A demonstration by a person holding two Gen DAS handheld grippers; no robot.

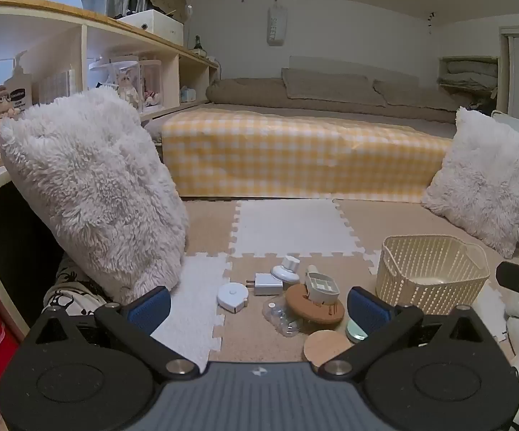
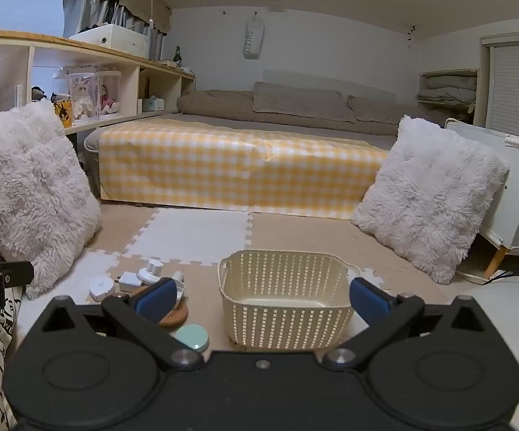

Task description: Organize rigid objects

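My left hand-held gripper (image 1: 258,309) and right hand-held gripper (image 2: 262,298) both hang wide open, gripping nothing. Ahead of the left one a white charger (image 1: 266,283), tape measure (image 1: 232,297) and wooden coasters (image 1: 315,303) lie clustered on the foam floor mat (image 1: 291,228). The cream basket (image 2: 285,305) sits just right of them, between my right fingers.

Foam puzzle-mat floor (image 2: 295,230), gingham-draped bed (image 2: 238,172), wall shelving (image 1: 123,61)
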